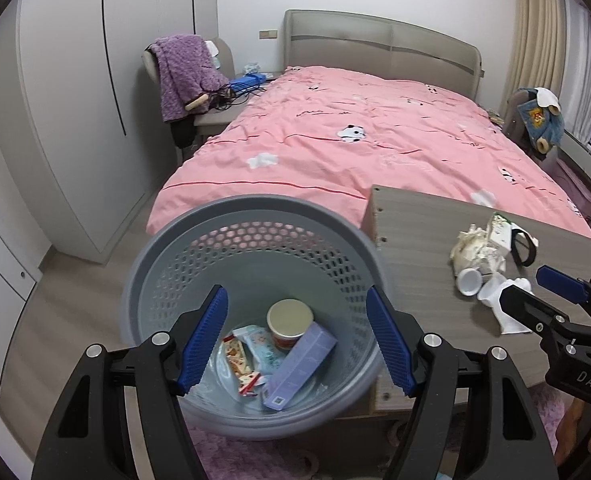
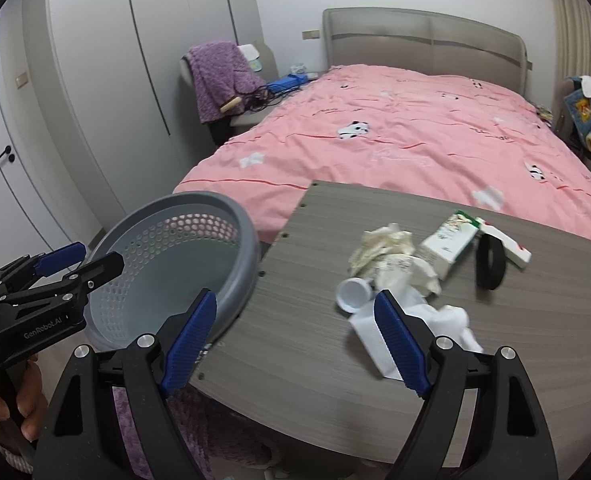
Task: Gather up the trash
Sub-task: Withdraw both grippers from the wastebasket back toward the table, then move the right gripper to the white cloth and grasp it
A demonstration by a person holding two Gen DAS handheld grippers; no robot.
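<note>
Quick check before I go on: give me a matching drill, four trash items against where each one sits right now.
Things:
1. purple box
2. black ring
3. white cap
4. snack wrapper

Places:
A. on the table, leaning against the green-and-white carton
B. in the basket, under the lidded cup's left side
C. on the table, left of the crumpled paper
D. in the basket, propped against the lidded cup

Pairs: 1-D, 2-A, 3-C, 4-B

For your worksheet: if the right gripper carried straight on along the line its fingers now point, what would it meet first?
Most likely the white crumpled paper on the grey table. The right gripper is open, and that paper lies just past its right-side finger. Depth is hard to judge, so it might touch bare tabletop first.
</note>
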